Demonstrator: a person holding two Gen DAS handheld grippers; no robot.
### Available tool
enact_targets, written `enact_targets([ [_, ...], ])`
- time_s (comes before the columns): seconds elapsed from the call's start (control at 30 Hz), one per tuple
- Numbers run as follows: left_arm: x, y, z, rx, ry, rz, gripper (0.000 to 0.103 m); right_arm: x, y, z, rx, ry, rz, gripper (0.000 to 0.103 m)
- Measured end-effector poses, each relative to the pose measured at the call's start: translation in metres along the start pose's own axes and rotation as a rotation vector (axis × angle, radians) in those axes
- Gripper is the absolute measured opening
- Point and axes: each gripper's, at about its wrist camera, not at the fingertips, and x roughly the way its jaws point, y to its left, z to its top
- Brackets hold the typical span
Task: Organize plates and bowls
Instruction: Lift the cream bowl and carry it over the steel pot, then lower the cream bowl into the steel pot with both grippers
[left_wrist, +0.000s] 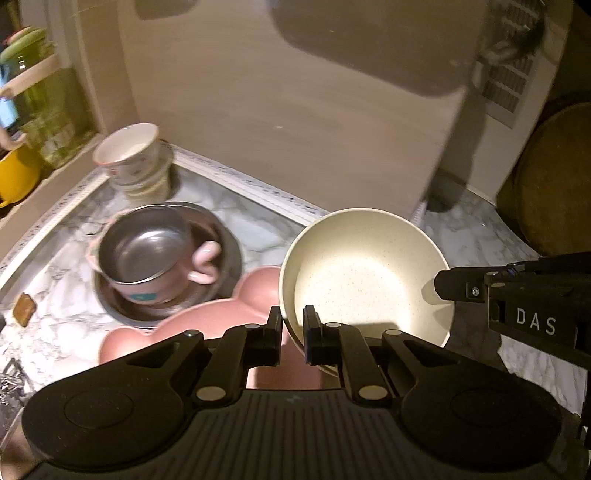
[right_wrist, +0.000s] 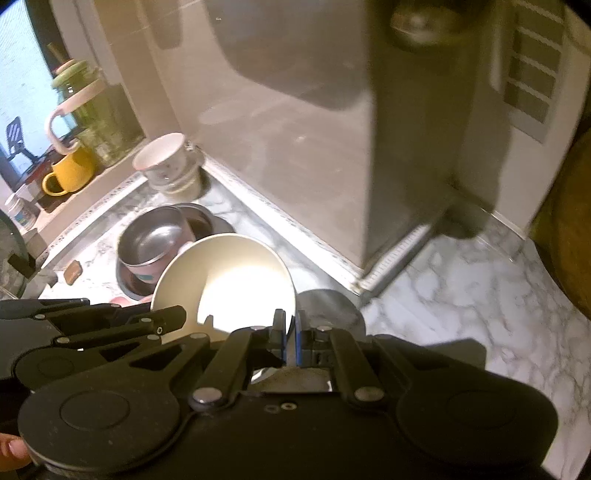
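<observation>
A cream speckled bowl (left_wrist: 369, 273) hangs tilted above the marble counter (left_wrist: 258, 229), gripped from two sides. My left gripper (left_wrist: 292, 332) is shut on its near-left rim. My right gripper (left_wrist: 443, 286) comes in from the right and pinches the opposite rim. In the right wrist view the same bowl (right_wrist: 229, 280) sits left of centre, with my right gripper (right_wrist: 291, 328) shut on its edge and the left gripper (right_wrist: 177, 314) on its left. A pink bear-shaped plate (left_wrist: 207, 325) lies under the bowl, partly hidden.
A pink-sided steel bowl with a handle (left_wrist: 147, 254) sits in a steel dish (left_wrist: 229, 251) on the left. Stacked cups (left_wrist: 133, 158) stand in the back corner. A yellow mug (right_wrist: 70, 173) and green jar (right_wrist: 92, 110) sit on the sill. A round wooden board (left_wrist: 554, 177) leans right.
</observation>
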Motion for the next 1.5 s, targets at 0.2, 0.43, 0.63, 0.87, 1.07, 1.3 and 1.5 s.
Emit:
enact_targets([
  [0.2, -0.007, 0.032, 0.003, -0.038, -0.004, 0.034, 0.01, 0.01, 0.033, 0.014, -0.047, 0.0, 0.02, 0.005],
  [0.43, -0.01, 0.072, 0.004, -0.079, 0.001, 0.065, 0.01, 0.024, 0.067, 0.027, -0.097, 0.008, 0.05, 0.005],
  [0.63, -0.01, 0.103, 0.008, -0.103, -0.003, 0.096, 0.01, 0.038, 0.094, 0.04, -0.132, 0.012, 0.073, 0.005],
  [0.87, -0.003, 0.133, 0.017, -0.121, 0.0, 0.126, 0.01, 0.06, 0.118, 0.057, -0.158, 0.023, 0.105, 0.005],
  [1.07, 0.006, 0.158, 0.029, -0.149, -0.008, 0.151, 0.01, 0.076, 0.137, 0.074, -0.182, 0.024, 0.123, 0.006],
  [1.3, 0.024, 0.177, 0.043, -0.15, -0.006, 0.176, 0.01, 0.1, 0.146, 0.091, -0.174, 0.036, 0.138, 0.006],
  [1.5, 0.044, 0.186, 0.053, -0.154, 0.005, 0.181, 0.01, 0.123, 0.149, 0.102, -0.162, 0.049, 0.134, 0.006],
])
